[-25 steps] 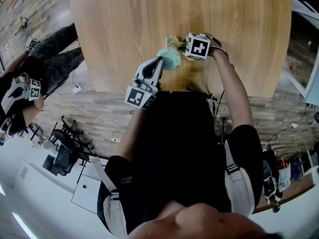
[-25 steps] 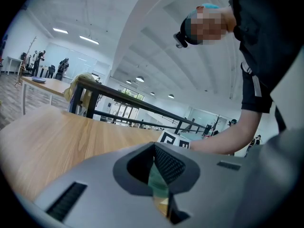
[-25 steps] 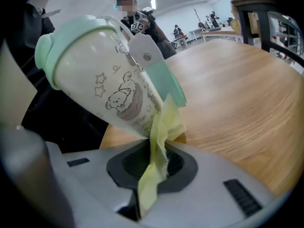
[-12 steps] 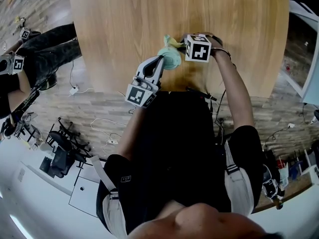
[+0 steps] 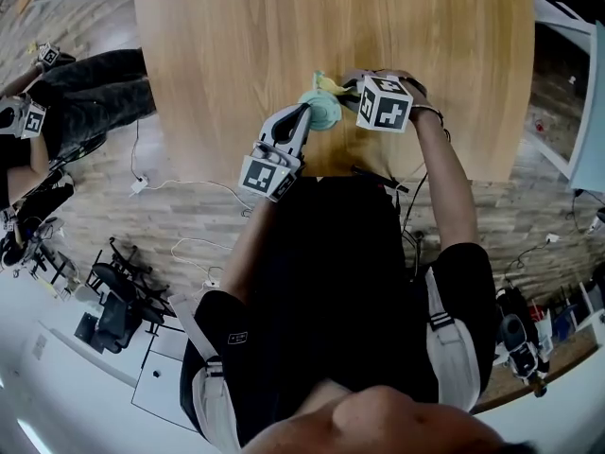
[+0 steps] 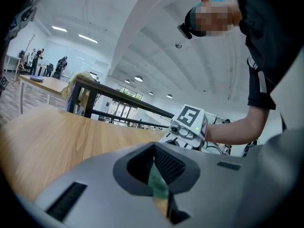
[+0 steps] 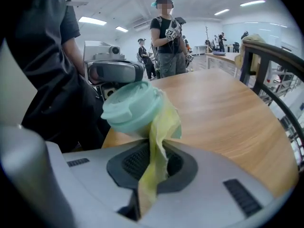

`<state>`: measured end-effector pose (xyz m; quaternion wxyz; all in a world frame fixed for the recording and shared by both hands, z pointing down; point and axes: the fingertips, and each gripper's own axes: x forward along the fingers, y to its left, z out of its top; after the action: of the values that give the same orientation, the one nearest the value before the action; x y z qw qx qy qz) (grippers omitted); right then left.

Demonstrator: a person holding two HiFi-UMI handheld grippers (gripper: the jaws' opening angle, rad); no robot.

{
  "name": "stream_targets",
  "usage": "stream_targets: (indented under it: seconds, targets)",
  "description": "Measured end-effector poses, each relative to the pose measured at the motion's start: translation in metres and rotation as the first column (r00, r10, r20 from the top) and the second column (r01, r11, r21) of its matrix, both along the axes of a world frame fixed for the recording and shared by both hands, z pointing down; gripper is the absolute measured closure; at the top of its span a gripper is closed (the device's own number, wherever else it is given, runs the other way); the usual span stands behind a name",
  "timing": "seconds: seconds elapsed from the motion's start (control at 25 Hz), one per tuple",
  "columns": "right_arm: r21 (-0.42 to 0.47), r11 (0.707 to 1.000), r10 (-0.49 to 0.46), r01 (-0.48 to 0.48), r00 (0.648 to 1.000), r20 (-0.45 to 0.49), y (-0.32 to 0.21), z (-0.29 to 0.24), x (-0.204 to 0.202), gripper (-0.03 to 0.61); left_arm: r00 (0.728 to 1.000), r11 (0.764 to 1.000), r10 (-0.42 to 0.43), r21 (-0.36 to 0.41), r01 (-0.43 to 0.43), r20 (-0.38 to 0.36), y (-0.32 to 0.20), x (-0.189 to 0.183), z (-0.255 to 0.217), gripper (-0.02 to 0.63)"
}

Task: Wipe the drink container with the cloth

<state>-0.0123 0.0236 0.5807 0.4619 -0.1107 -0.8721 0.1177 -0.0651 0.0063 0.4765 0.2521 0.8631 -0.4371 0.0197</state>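
Since a second ago the right gripper has slid a touch toward the near edge and its marker cube has tilted, while the left gripper has hardly budged. At far left we see a second person in dark clothing beside the surface, a broad top of pale, straight-grained wood. Next comes the left gripper, smooth grey plastic with a black-and-white square pattern on its cube. Its ribbed black fingers are closed on a sliver of mint green, the drink container. The container sits near the front edge of the surface, a round matte cup with a stepped lid in the same mint. We cannot tell whether it rests on the wood. Against its right side hangs the cloth, thin, crumpled and pale yellow. In the right gripper view it trails down from the lid into that gripper's fingers, which are pinched together on it.
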Motion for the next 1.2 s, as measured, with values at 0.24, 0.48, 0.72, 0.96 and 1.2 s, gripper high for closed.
stream_targets:
  seconds: [0.24,0.48,0.72,0.96,1.2]
  targets:
    - [0.053,0.969,0.24,-0.243,0.969,0.051,-0.012,-0.016,0.013,0.532,0.999,0.999,0.034,0.012,-0.034,0.004,0.002,0.0,0.01,0.591]
    - [0.099,0.702,0.659,-0.705,0.696,0.286,-0.051,-0.077,0.034,0.533,0.999,1.0,0.031,-0.002,-0.031,-0.023,-0.001,-0.006,0.012,0.591]
    - [0.074,0.442,0.795,-0.894,0.429,0.43,-0.041,-0.113,0.049,0.532,0.999,1.0,0.026,0.004,-0.026,-0.039,-0.004,-0.007,0.0,0.591]
    - [0.052,0.252,0.794,-0.966,0.237,0.56,-0.025,-0.159,0.041,0.534,0.999,0.998,0.031,0.062,-0.029,-0.036,-0.001,-0.018,-0.039,0.591]
    - [0.021,0.163,0.769,-0.986,0.14,0.623,-0.014,-0.179,0.043,0.535,0.999,0.996,0.036,0.081,-0.034,-0.018,0.005,-0.021,-0.052,0.591]
